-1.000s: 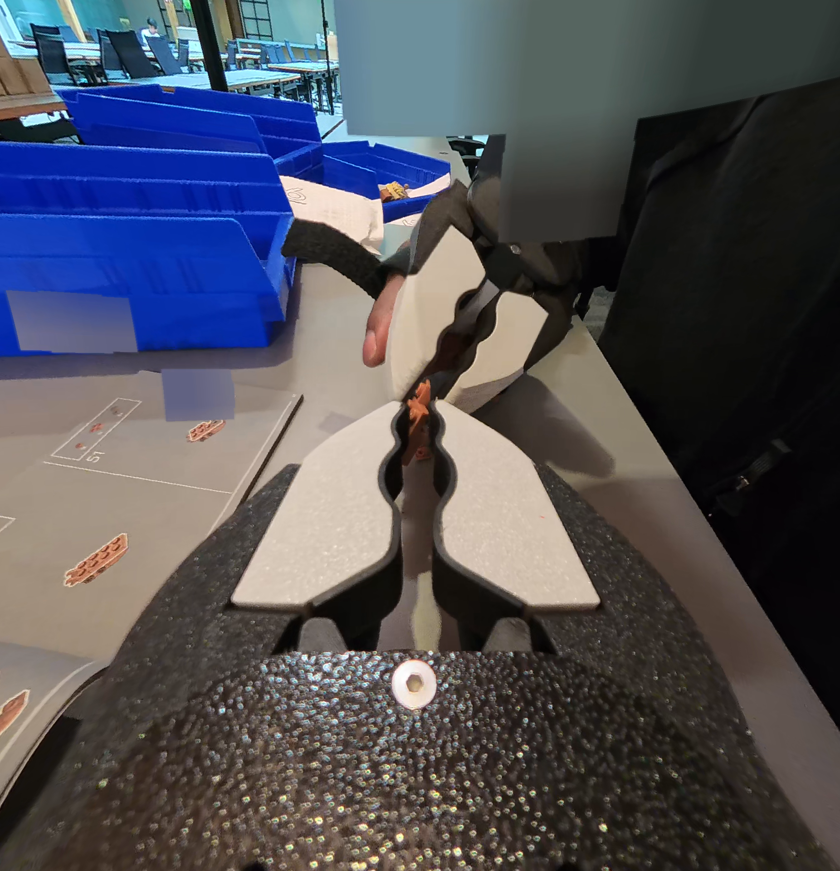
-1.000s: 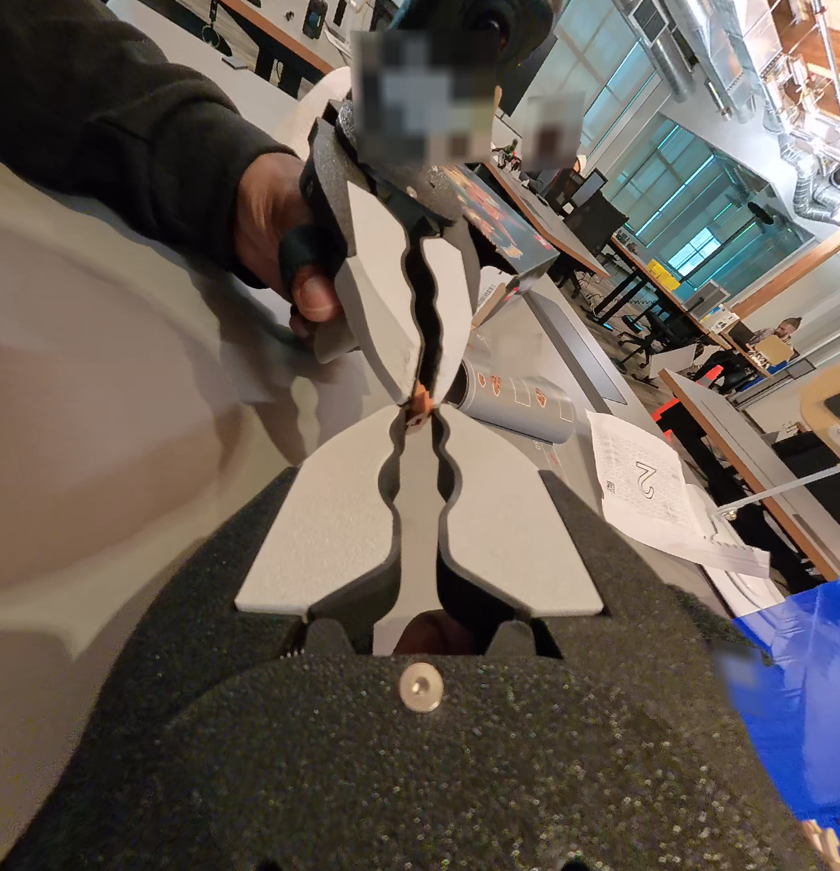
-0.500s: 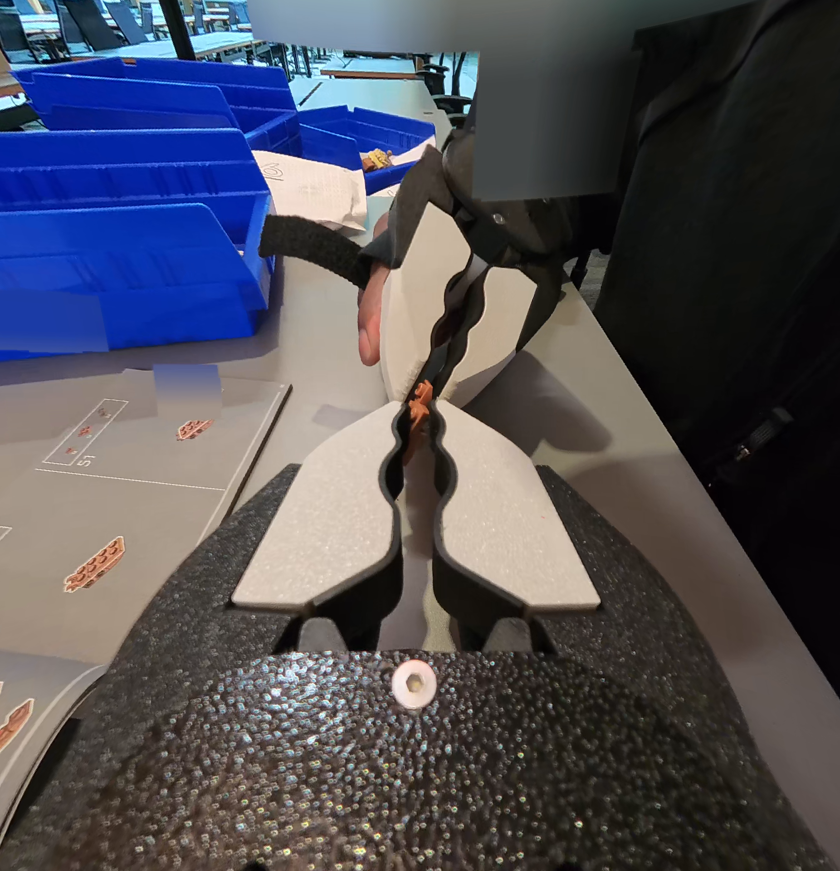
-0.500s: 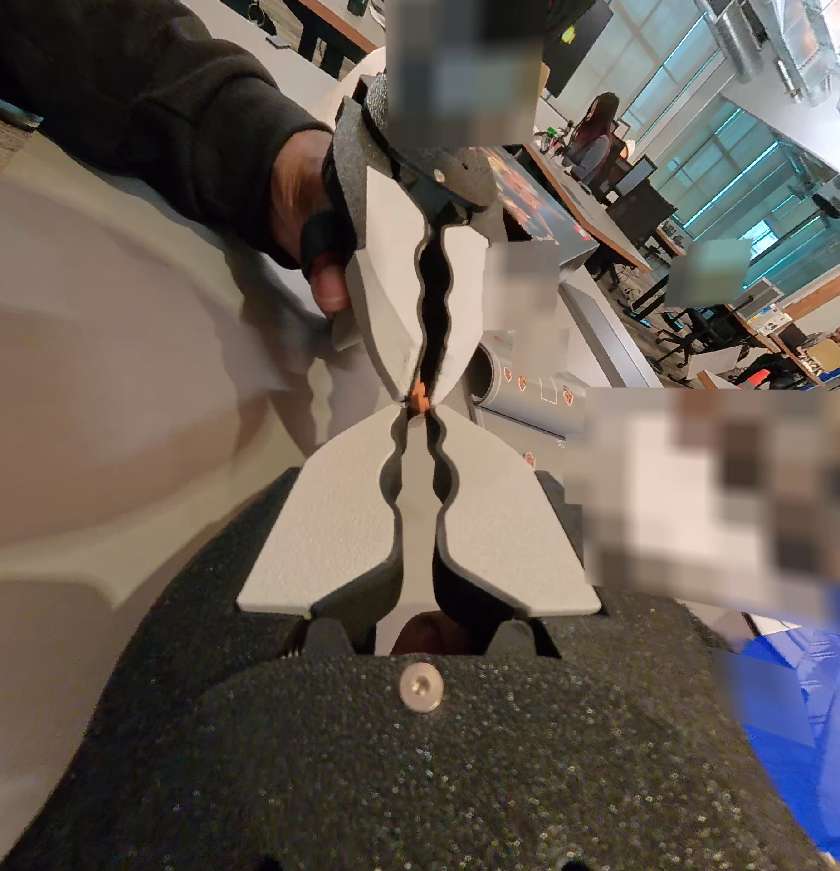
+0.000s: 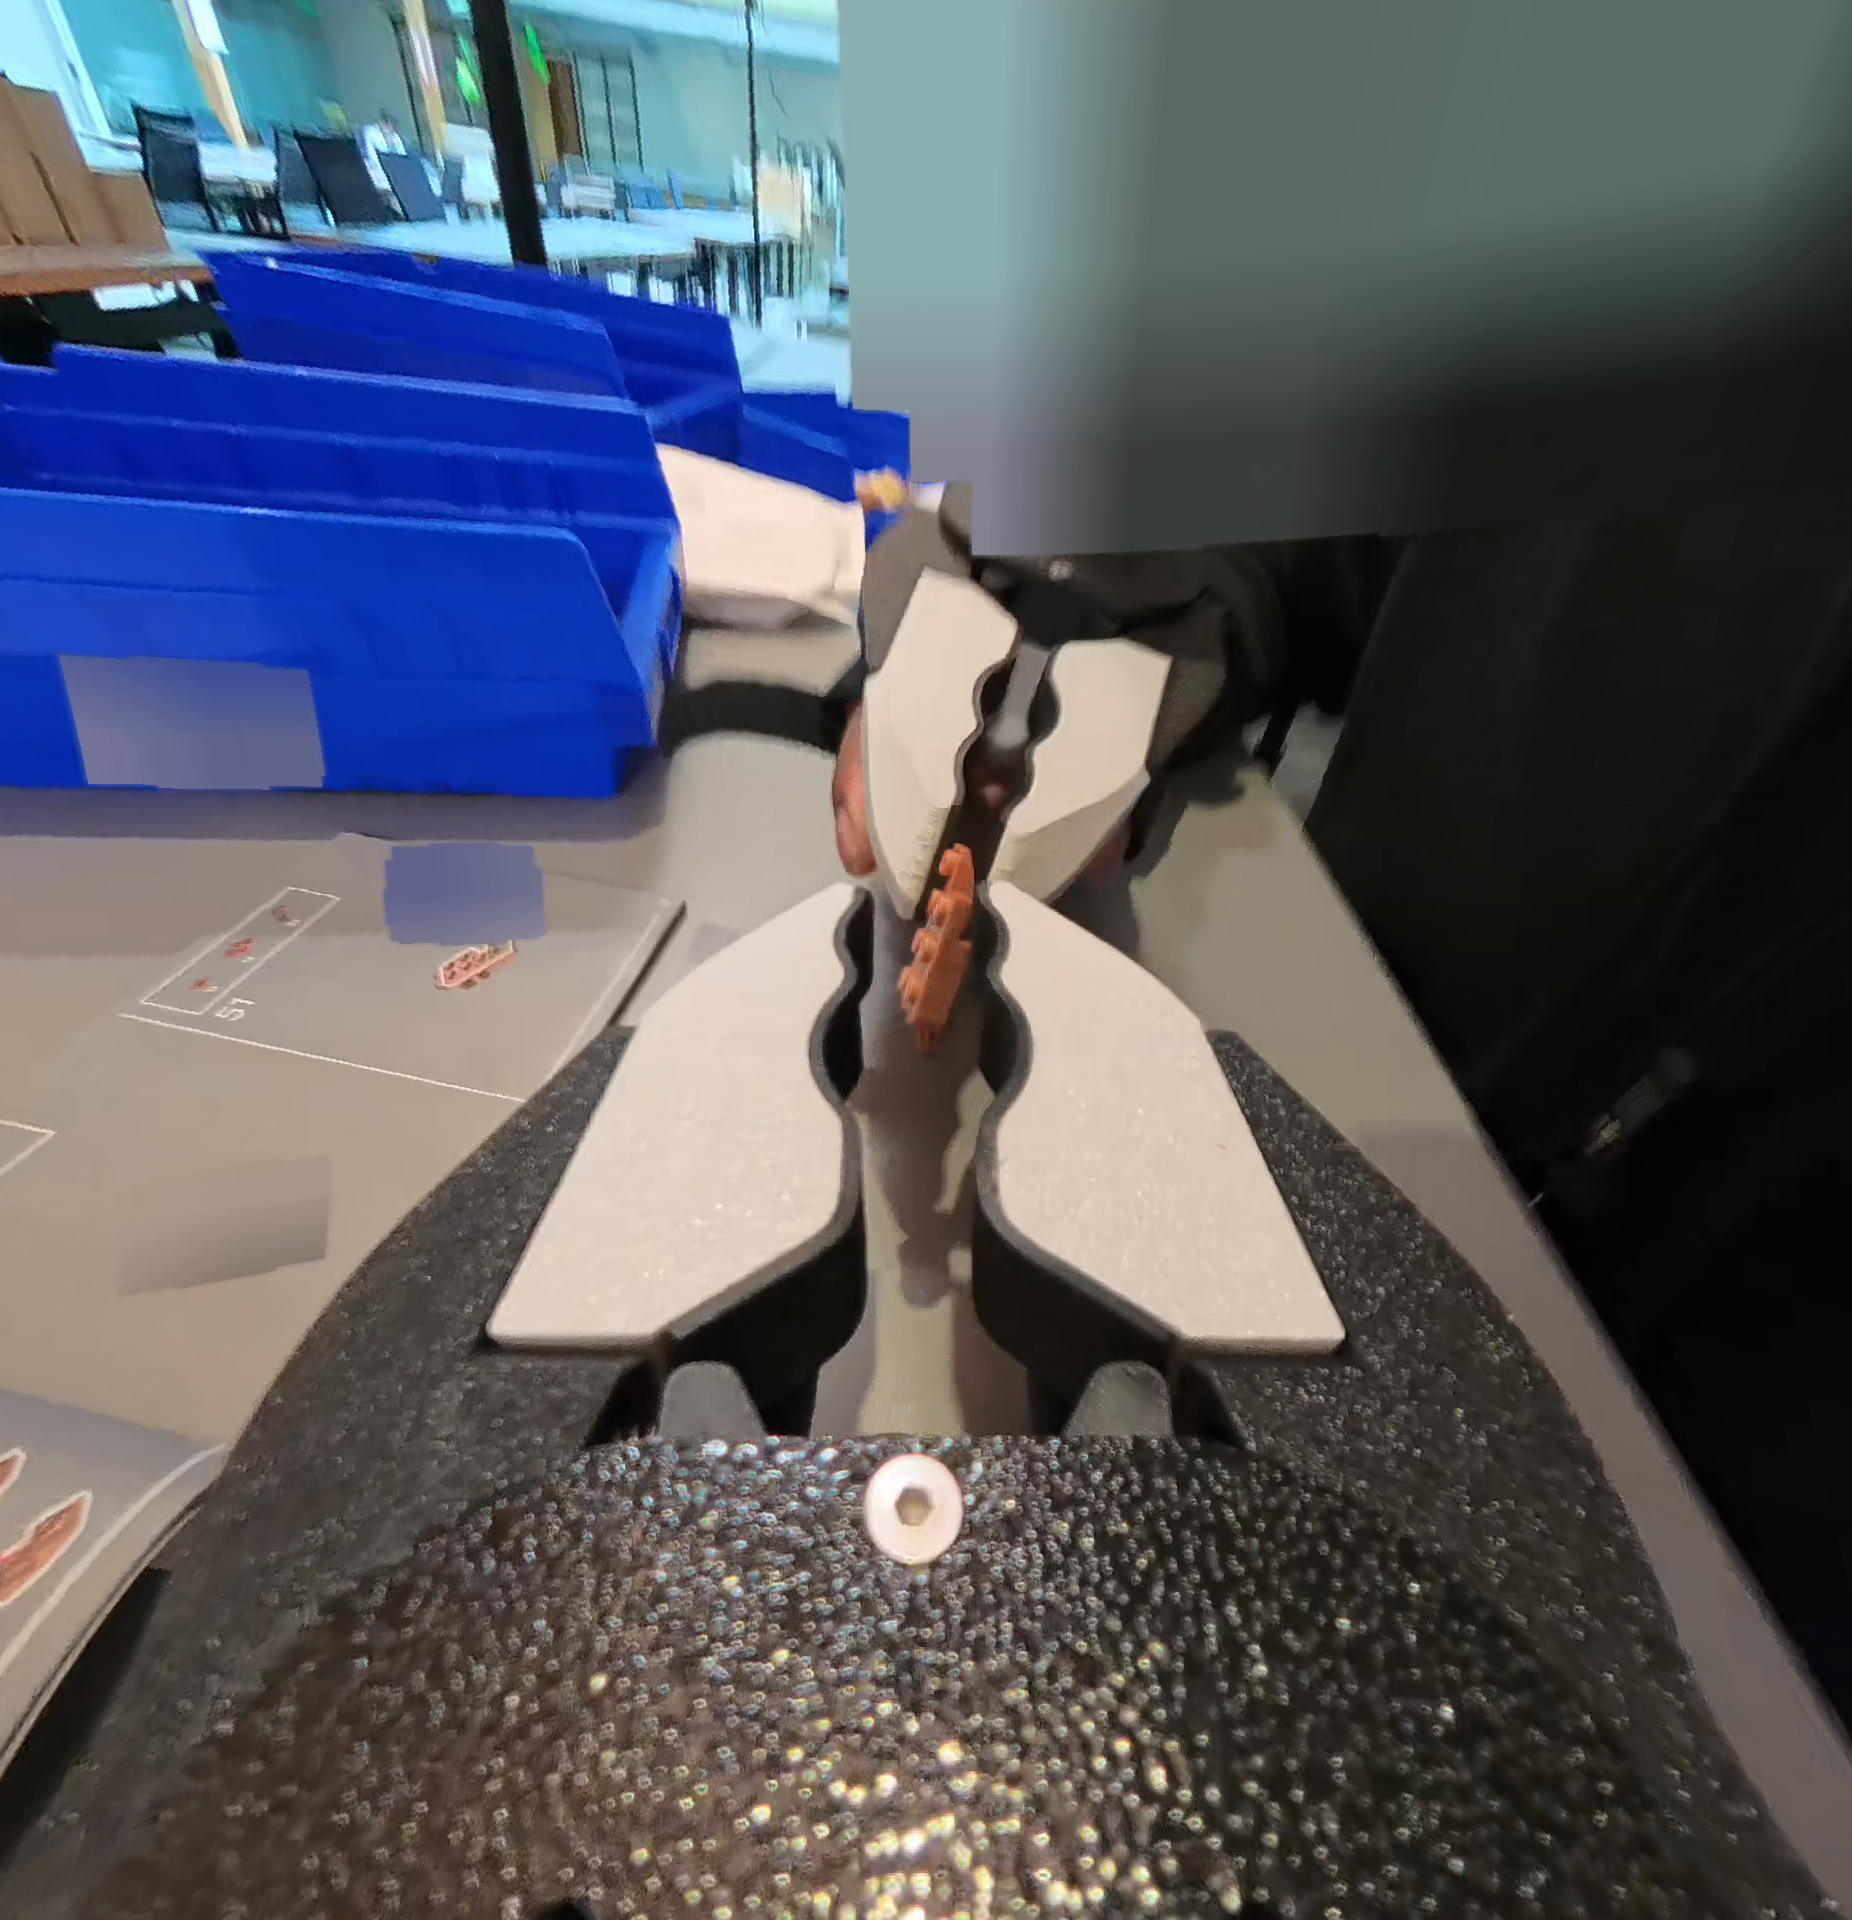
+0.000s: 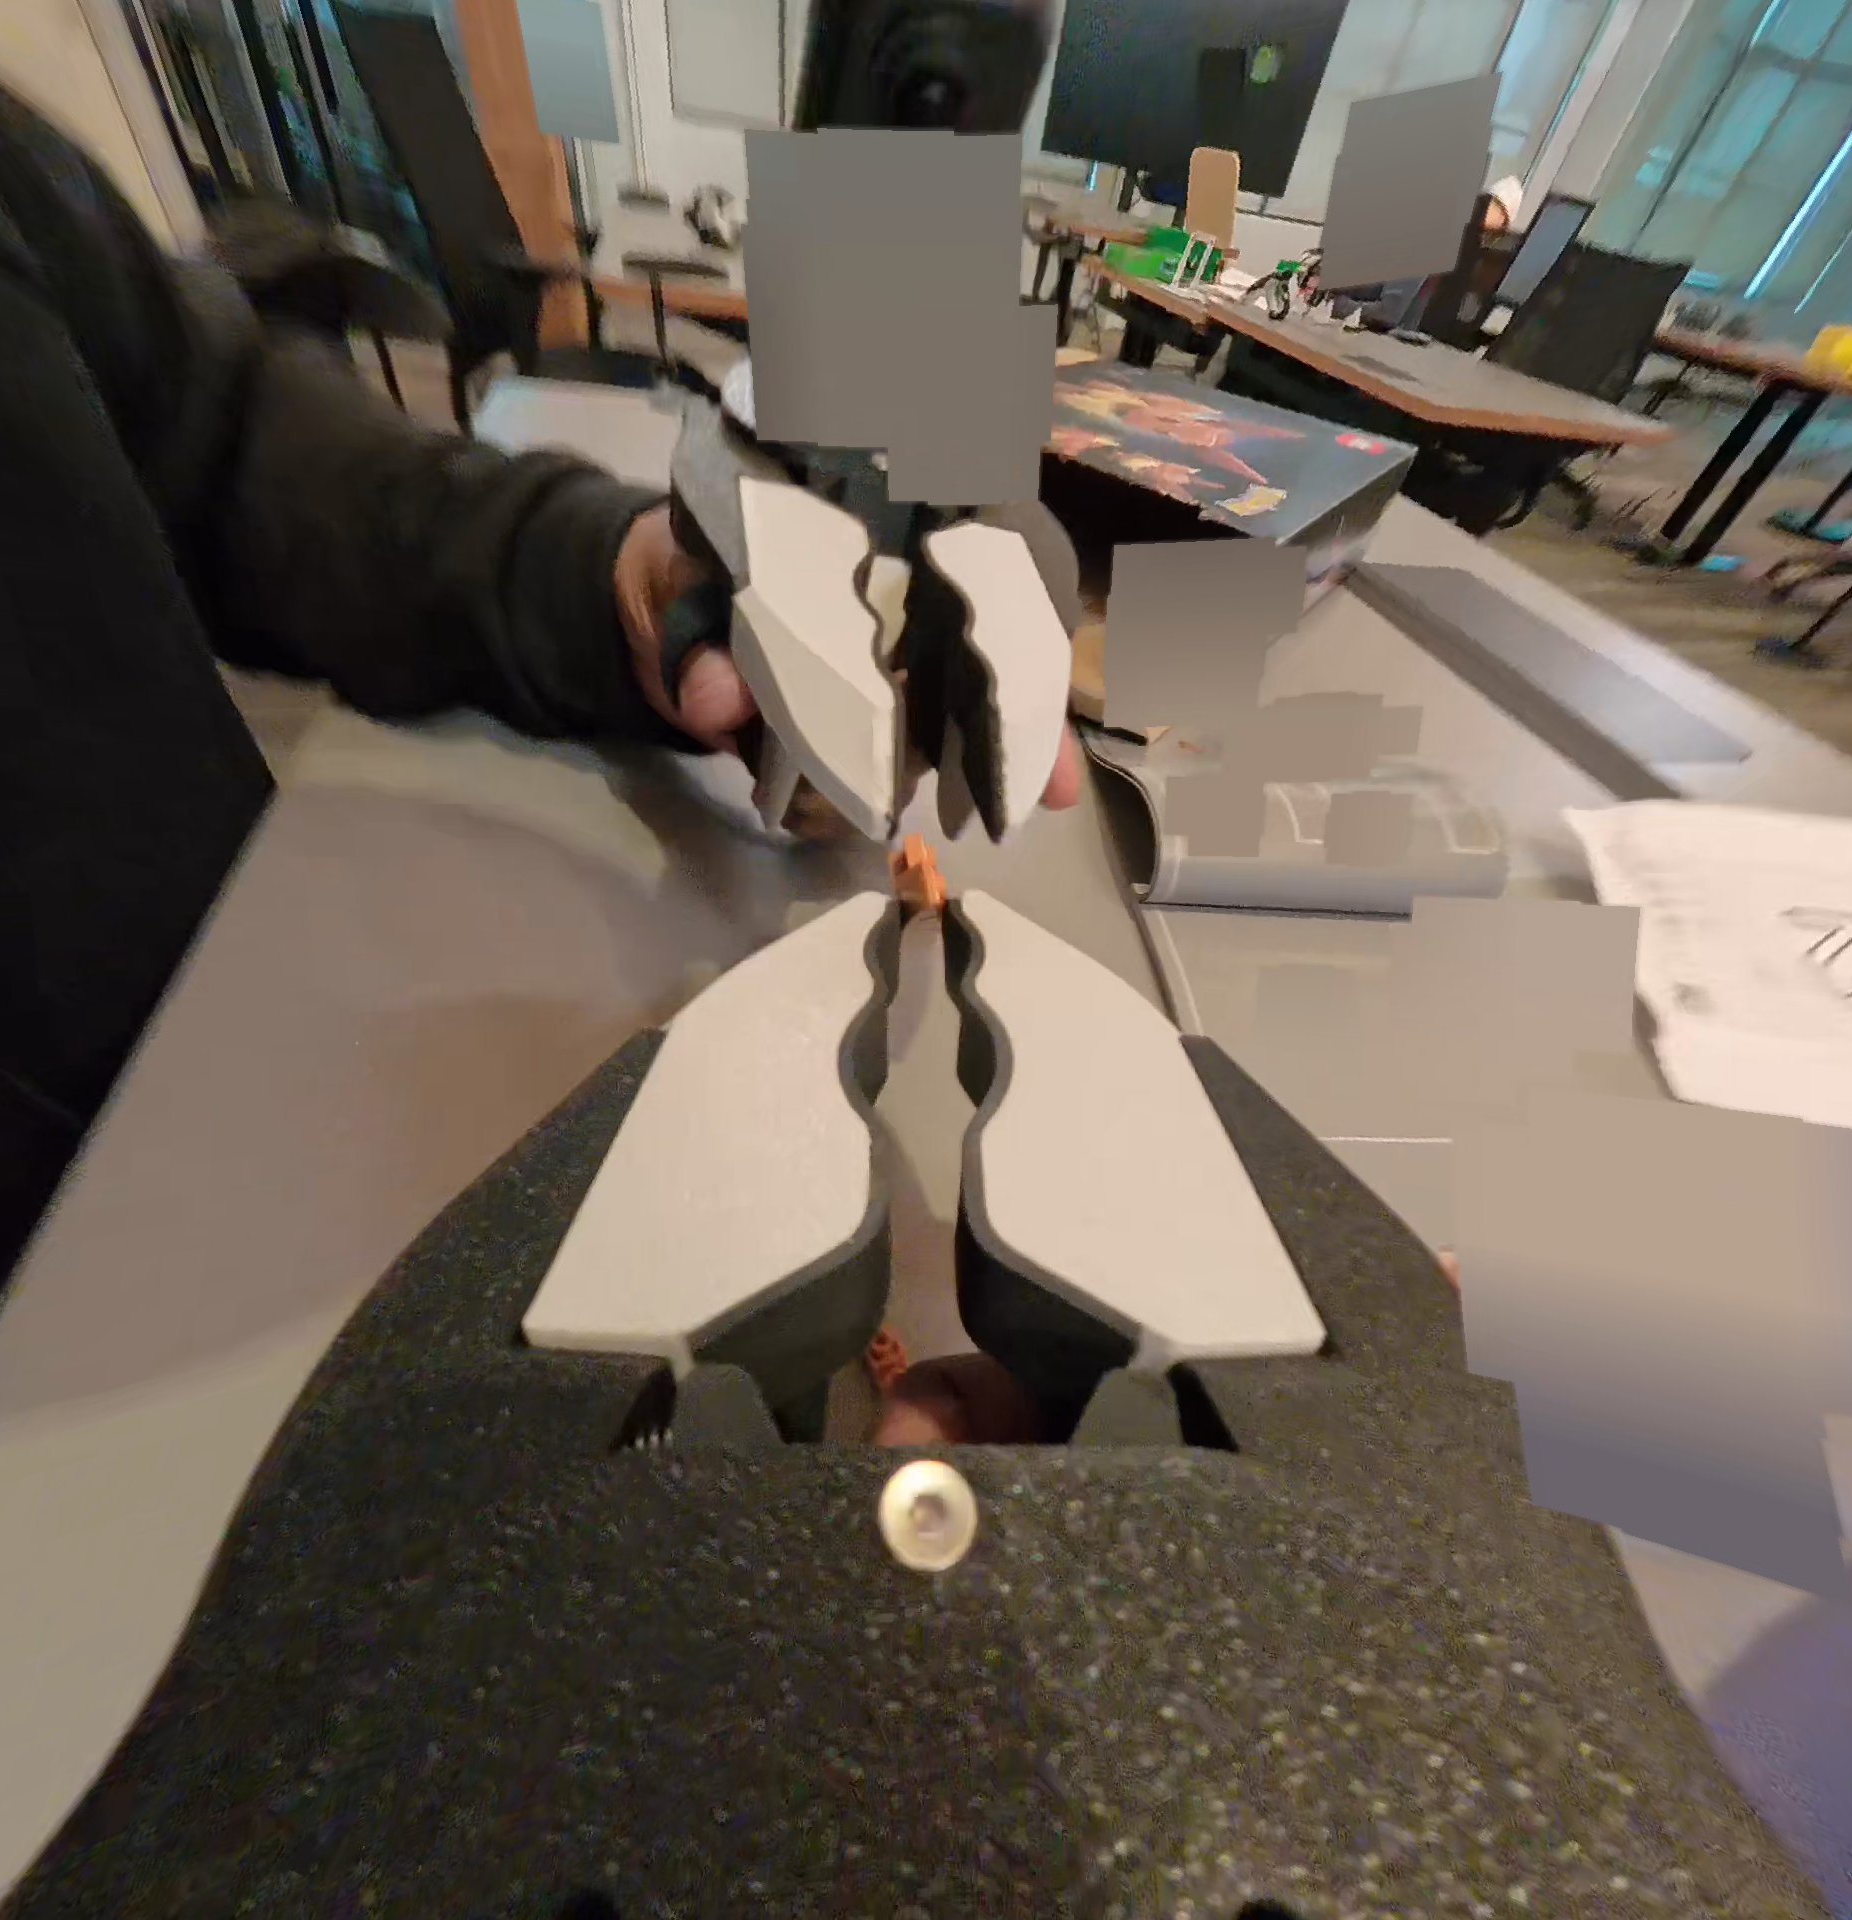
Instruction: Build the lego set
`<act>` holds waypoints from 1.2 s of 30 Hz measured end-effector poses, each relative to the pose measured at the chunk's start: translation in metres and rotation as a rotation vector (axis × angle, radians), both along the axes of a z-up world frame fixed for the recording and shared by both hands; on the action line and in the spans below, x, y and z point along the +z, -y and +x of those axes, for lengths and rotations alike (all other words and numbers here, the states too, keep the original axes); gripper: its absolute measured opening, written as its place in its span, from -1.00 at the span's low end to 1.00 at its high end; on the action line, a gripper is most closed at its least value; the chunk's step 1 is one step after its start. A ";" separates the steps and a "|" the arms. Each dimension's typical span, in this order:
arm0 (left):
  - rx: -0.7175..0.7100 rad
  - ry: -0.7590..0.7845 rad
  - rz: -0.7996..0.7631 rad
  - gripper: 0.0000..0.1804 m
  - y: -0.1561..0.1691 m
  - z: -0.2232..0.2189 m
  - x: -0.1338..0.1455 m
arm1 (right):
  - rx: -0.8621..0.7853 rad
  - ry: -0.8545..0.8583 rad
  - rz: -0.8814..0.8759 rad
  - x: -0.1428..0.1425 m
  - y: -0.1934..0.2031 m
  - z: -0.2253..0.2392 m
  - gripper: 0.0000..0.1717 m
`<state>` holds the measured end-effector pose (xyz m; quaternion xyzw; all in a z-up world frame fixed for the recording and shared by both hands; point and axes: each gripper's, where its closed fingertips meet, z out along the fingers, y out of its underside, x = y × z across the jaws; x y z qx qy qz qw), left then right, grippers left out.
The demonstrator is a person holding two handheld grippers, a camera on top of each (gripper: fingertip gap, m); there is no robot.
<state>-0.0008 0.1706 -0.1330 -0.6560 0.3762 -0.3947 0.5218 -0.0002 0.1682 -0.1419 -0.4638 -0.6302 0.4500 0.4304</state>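
Left gripper (image 5: 927, 914) now parted; right gripper (image 6: 917, 914) pinches orange brick (image 6: 917, 878).

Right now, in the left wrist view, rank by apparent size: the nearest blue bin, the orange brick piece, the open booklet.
1. Nearest blue bin and open booklet: both cropped by the frame edge, too close to rank.
2. Orange brick piece, clearly smallest, though nearest the camera.

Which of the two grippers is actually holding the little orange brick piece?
The right gripper: its tips pinch the orange piece. The left gripper stands wider; the piece merely hangs between its fingers.
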 end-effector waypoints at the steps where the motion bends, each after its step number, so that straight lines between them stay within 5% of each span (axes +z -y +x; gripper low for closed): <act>1: 0.006 0.036 -0.022 -0.80 -0.002 -0.003 0.003 | 0.000 -0.007 -0.081 0.003 -0.003 0.000 -0.91; 7: -0.030 0.058 -0.115 -0.75 -0.002 0.001 -0.006 | 0.035 -0.034 -0.476 0.013 -0.013 0.001 -0.91; 12: -0.021 0.080 -0.110 -0.87 -0.002 0.005 -0.003 | 0.068 -0.034 -0.604 0.011 -0.009 -0.001 -0.91; 23: 0.006 0.226 -0.307 -0.92 -0.009 -0.004 -0.002 | 0.066 -0.007 -0.592 0.006 -0.008 -0.005 -0.72; 36: 0.006 0.177 -0.302 -0.92 -0.006 0.002 -0.007 | 0.041 -0.044 -0.636 0.011 -0.015 -0.005 -0.91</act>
